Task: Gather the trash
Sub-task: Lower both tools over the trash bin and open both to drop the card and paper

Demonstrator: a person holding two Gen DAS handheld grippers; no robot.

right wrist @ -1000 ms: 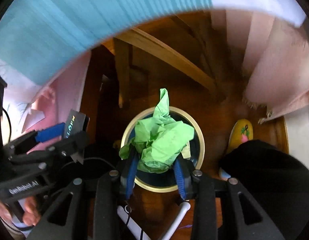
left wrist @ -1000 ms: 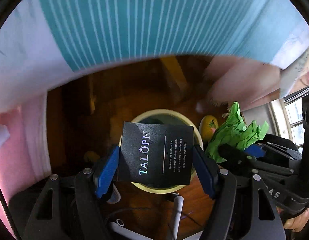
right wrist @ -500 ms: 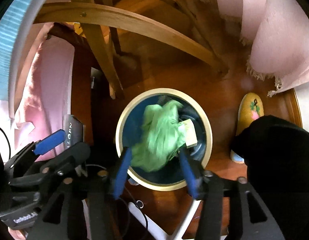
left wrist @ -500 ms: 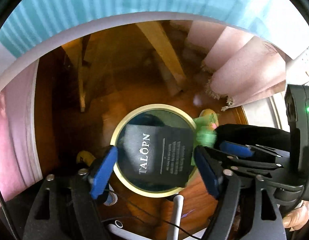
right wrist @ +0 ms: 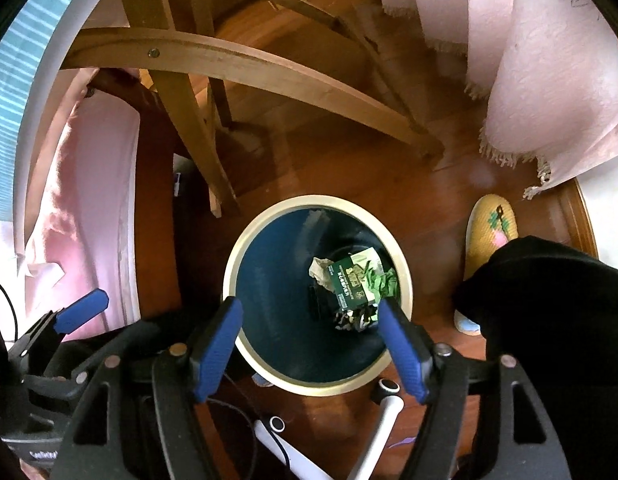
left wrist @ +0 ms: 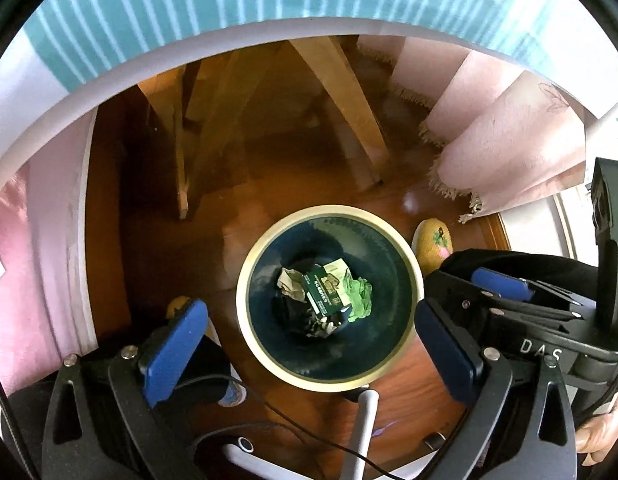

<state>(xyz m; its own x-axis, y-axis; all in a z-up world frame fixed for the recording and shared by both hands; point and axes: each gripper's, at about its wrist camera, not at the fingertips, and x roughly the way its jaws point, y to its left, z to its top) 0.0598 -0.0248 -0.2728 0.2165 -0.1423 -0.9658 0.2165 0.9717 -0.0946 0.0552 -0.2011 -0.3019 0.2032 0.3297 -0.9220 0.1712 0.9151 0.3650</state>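
Note:
A round bin with a cream rim (left wrist: pixel 329 378) and dark blue inside stands on the wooden floor; it also shows in the right wrist view (right wrist: pixel 245 240). At its bottom lie a green box (left wrist: pixel 323 290), crumpled green paper (left wrist: pixel 359 294) and a beige wad (left wrist: pixel 289 280); the same box (right wrist: pixel 349 280) and green paper (right wrist: pixel 383 282) show in the right wrist view. My left gripper (left wrist: pixel 313 344) is open and empty above the bin. My right gripper (right wrist: pixel 313 344) is open and empty above it too.
Wooden table legs (right wrist: pixel 229 60) rise behind the bin. A pink fringed cloth (right wrist: pixel 549 80) hangs at the right. A yellow slipper (right wrist: pixel 491 228) and a dark trouser leg (right wrist: pixel 549 300) are right of the bin. White tubes (right wrist: pixel 373 432) lie below the grippers.
Both grippers opened. The black TALOPN card and the green paper dropped from them into the bin. The view tilted down from the striped tablecloth toward the floor.

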